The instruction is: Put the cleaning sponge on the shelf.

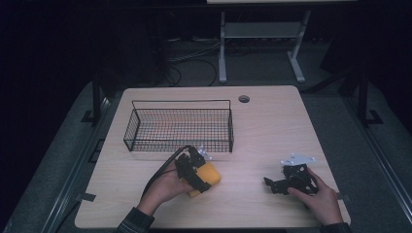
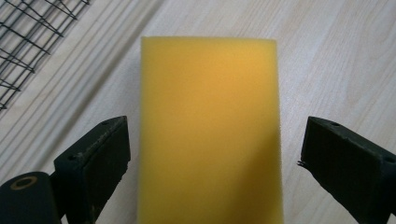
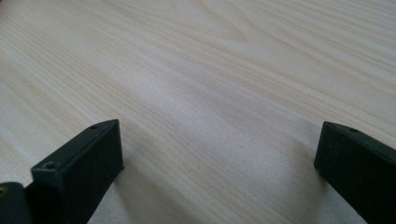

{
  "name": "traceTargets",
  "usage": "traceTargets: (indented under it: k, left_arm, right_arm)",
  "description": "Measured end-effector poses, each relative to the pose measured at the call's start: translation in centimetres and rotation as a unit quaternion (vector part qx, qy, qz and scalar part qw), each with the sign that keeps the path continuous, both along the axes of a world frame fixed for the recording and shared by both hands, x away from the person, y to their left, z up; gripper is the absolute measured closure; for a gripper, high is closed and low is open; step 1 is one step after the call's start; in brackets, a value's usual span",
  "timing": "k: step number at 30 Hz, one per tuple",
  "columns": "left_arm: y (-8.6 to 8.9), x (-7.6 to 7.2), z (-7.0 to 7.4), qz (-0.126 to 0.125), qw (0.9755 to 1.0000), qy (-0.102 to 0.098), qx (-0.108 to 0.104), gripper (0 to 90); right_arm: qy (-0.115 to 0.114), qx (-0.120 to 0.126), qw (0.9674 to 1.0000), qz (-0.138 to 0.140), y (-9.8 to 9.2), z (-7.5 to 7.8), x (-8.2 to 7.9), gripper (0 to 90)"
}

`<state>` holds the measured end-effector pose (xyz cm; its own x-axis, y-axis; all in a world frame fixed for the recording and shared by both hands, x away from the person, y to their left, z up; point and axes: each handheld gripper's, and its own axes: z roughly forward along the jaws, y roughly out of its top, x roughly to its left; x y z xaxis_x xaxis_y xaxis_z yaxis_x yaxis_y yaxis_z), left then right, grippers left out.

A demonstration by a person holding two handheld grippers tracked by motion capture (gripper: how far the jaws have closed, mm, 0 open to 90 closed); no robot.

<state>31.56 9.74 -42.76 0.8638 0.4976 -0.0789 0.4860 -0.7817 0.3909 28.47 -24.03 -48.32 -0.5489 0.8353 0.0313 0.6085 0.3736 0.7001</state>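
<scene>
Dark floor and cables surround a pale wooden table (image 1: 272, 126), lit from above, with a round cable hole (image 1: 244, 99) near its far edge. At the left, beyond the left gripper (image 1: 200, 171), a black wire basket (image 1: 180, 127) stands on the tabletop, its near wall just beyond that gripper's tips. The person's left hand (image 1: 163, 190) holds the left gripper low over a yellow sponge (image 2: 210, 130), which lies flat on the wood directly under and between the jaws. In the left gripper view the two black jaws stand wide apart, one on each side of the sponge, with a thin strip of bare table showing between each pad and the sponge's edges, so nothing is gripped. A corner of the basket mesh shows beyond the left jaw there. Farther right, well apart from the sponge, the right hand (image 1: 318, 196) rests the right gripper (image 1: 274, 185) on the table, its tips pointing toward the sponge. Its jaws are also spread wide, with bare wood grain between them.
</scene>
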Motion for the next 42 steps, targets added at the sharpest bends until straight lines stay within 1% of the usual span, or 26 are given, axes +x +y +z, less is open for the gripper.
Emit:
traceTargets:
  k: [4,5,6,8,10,12,21,24,27,32,37,39,42]
  left_arm:
    - [-0.5,-0.1,-0.4,-0.006,0.9999,0.000,0.009,7.8]
    - [-0.6,-0.1,-0.5,-0.005,1.0000,0.001,0.008,7.8]
    - [-0.6,-0.1,-0.6,-0.009,0.9999,0.001,0.013,8.0]
    - [-0.7,-0.1,-0.7,-0.011,0.9998,-0.001,0.017,10.2]
    - [-0.7,0.0,-0.7,-0.012,0.9997,-0.001,0.021,10.5]
    - [-0.7,0.0,-0.8,-0.013,0.9997,-0.004,0.023,12.9]
    - [-0.9,0.0,-1.3,-0.014,0.9994,-0.004,0.031,14.1]
    - [-0.8,0.0,-1.3,-0.017,0.9993,-0.005,0.034,17.5]
    - [-0.7,0.0,-1.1,-0.017,0.9993,-0.007,0.032,21.9]
    - [-0.6,0.0,-1.1,-0.017,0.9993,-0.007,0.032,22.4]
    - [-0.5,0.0,-1.1,-0.018,0.9994,-0.001,0.029,22.8]
    - [-0.3,0.1,-0.9,-0.018,0.9994,0.003,0.028,23.0]
    - [-0.1,0.2,-0.6,-0.014,0.9996,0.003,0.023,23.2]
  right_arm:
    - [0.000,0.000,1.0000,0.000,0.0,0.0,0.0,0.3]
    - [0.000,0.000,1.0000,0.000,0.0,0.0,0.0,0.3]
    - [0.000,0.000,1.0000,0.000,0.0,0.0,0.0,0.3]
    - [0.000,0.000,1.0000,0.000,0.0,0.0,0.0,0.3]
    - [0.000,0.000,1.0000,0.000,0.0,0.0,0.0,0.3]
    - [0.000,0.000,1.0000,0.000,0.0,0.0,0.0,0.3]
    - [0.000,0.000,1.0000,0.000,0.0,0.0,0.0,0.3]
    - [0.000,0.000,1.0000,0.000,0.0,0.0,0.0,0.3]
    - [0.000,0.000,1.0000,0.000,0.0,0.0,0.0,0.3]
    - [0.000,0.000,1.0000,0.000,0.0,0.0,0.0,0.3]
    - [0.000,0.000,1.0000,0.000,0.0,0.0,0.0,0.3]
    - [0.000,0.000,1.0000,0.000,0.0,0.0,0.0,0.3]
    - [0.000,0.000,1.0000,0.000,0.0,0.0,0.0,0.3]
